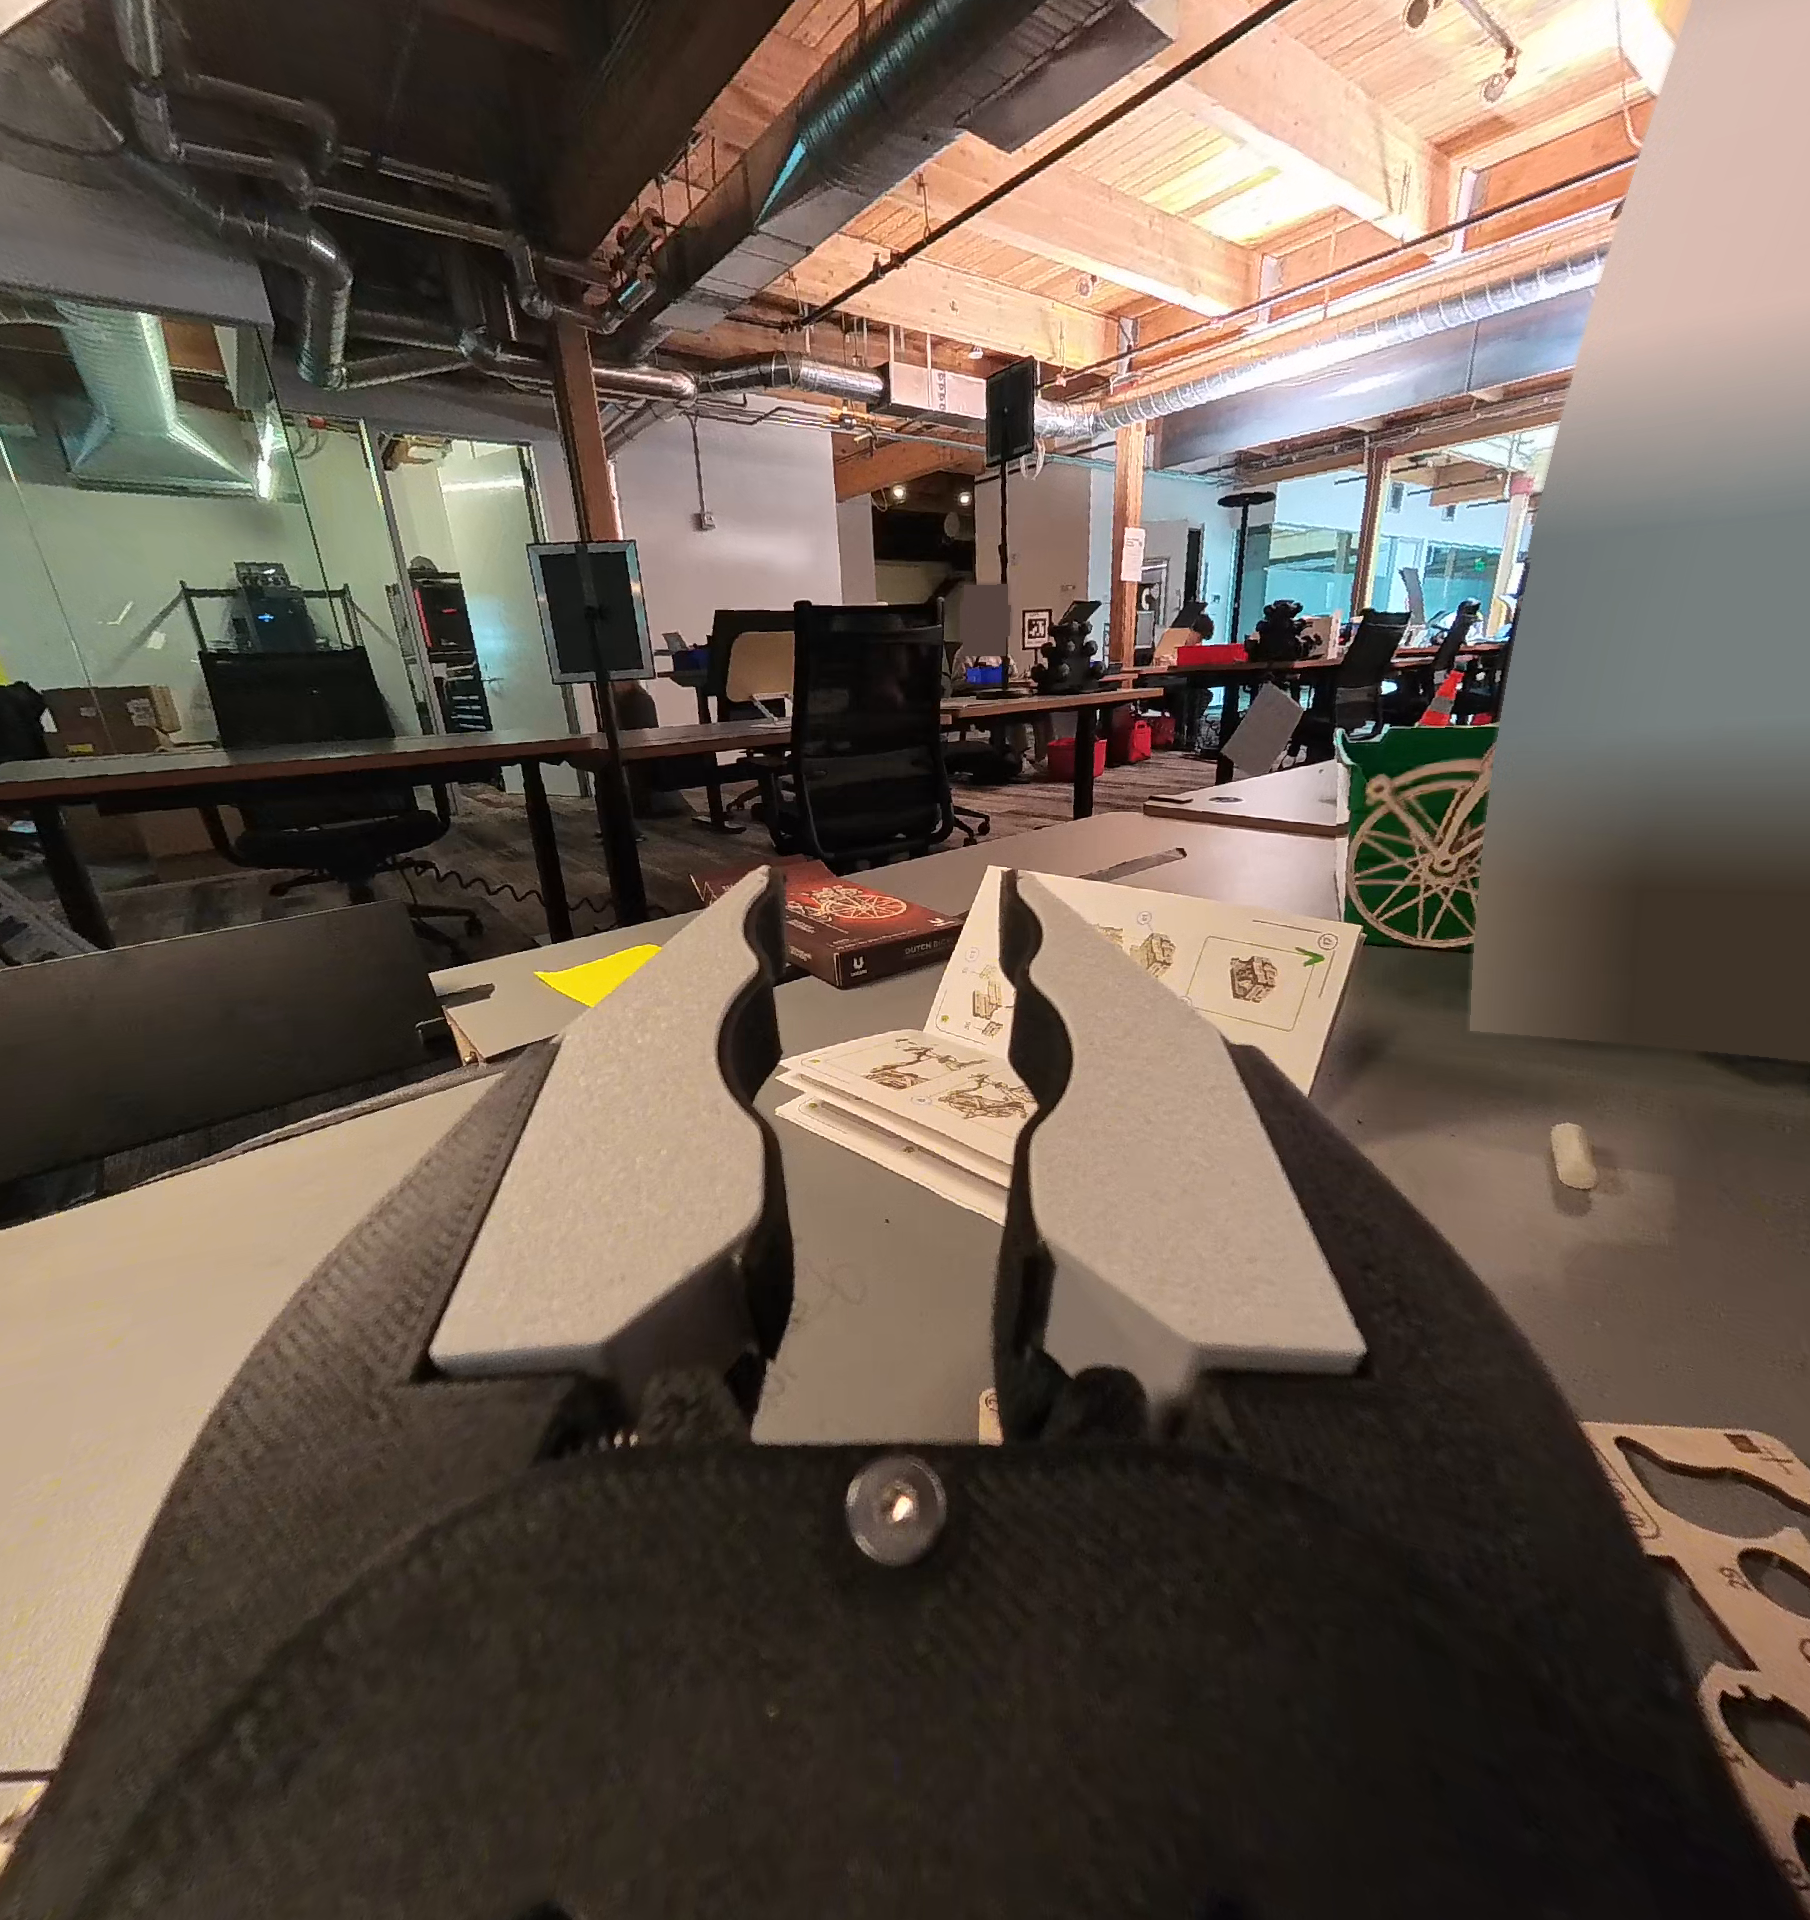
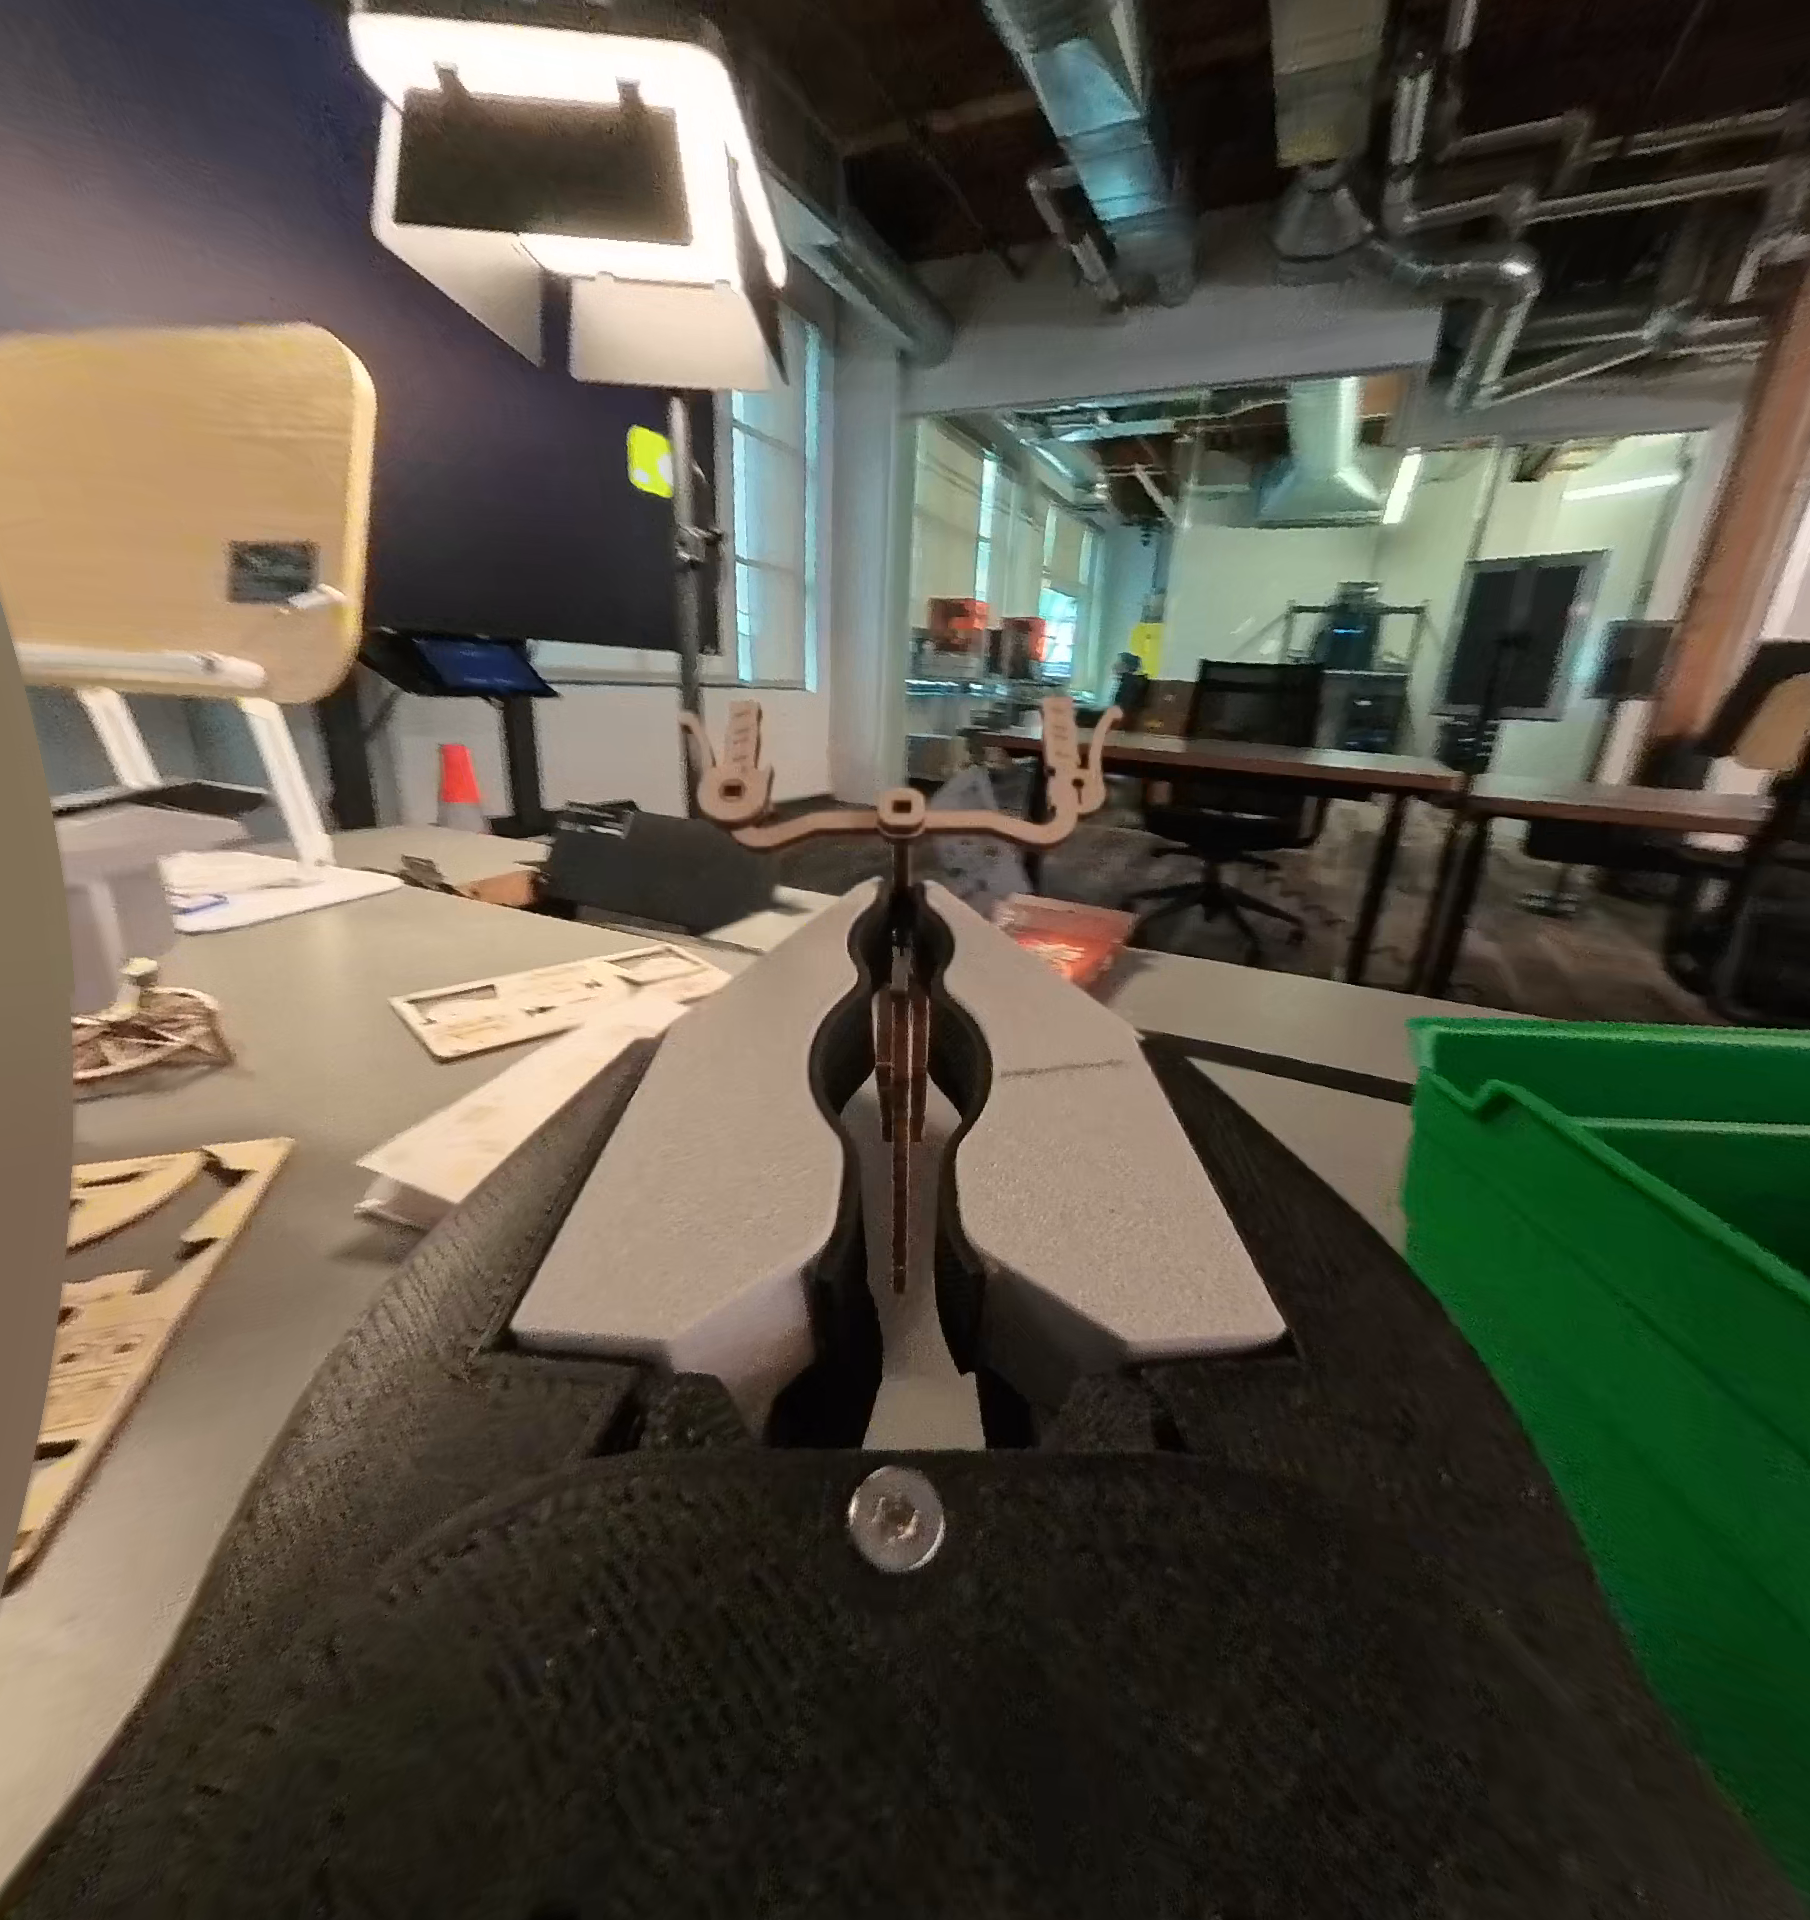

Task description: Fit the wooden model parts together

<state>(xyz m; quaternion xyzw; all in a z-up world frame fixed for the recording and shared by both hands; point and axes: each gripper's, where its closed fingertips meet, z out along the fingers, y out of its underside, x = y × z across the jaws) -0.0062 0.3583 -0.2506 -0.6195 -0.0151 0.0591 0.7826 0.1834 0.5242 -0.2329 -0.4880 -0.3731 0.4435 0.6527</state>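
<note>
Our right gripper (image 2: 899, 914), two matte grey fingers with wavy inner edges, is pinched on the thin laser-cut wooden bicycle model (image 2: 899, 1081); its flat curved plywood handlebar (image 2: 899, 812) rises just above the fingertips. Our left gripper (image 1: 890, 909) stands parted and empty, with folded white paper instruction sheets (image 1: 922, 1091) on the smooth grey table (image 1: 205, 1330) between and beyond its fingers, and a perforated plywood sheet (image 1: 1753, 1621) to their right.

Instr sheets (image 1: 922, 1091) lay on table (image 1: 205, 1351) w/ box (image 1: 859, 930) behind them, cut-out wood sheet (image 1: 1774, 1662) at right, bin (image 2: 1659, 1299) right of handlebar part (image 2: 901, 821)
</note>
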